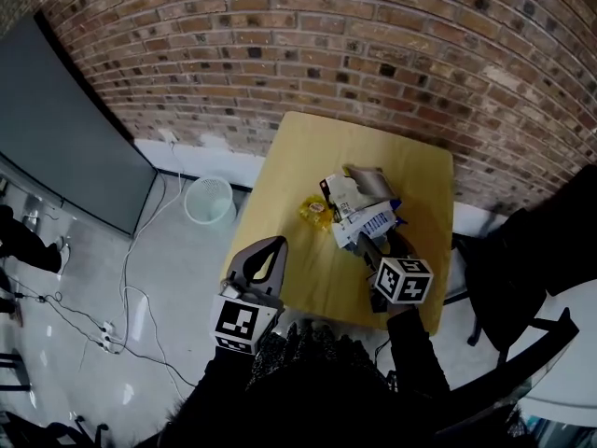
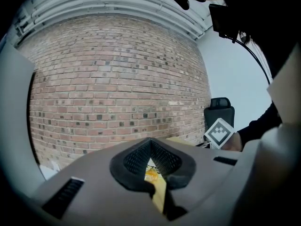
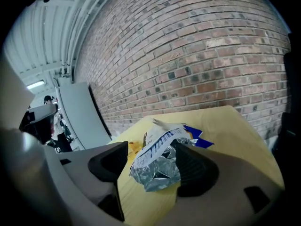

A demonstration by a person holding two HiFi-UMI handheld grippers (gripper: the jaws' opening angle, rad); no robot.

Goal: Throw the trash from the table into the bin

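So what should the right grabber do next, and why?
Probably close the right gripper: its fingers stand wide apart with the crumpled foil wrapper between them, not pinched, on the table. Once gripped, it can go to the bin.

Red-brown brick wall (image 1: pixel 280 26) behind; pale grey floor (image 1: pixel 177 278) (glossy, loose cables (image 1: pixel 131 283) trailing); large grey panel (image 1: pixel 65 129) at left; perhaps a black chair (image 1: pixel 508 287) at right.
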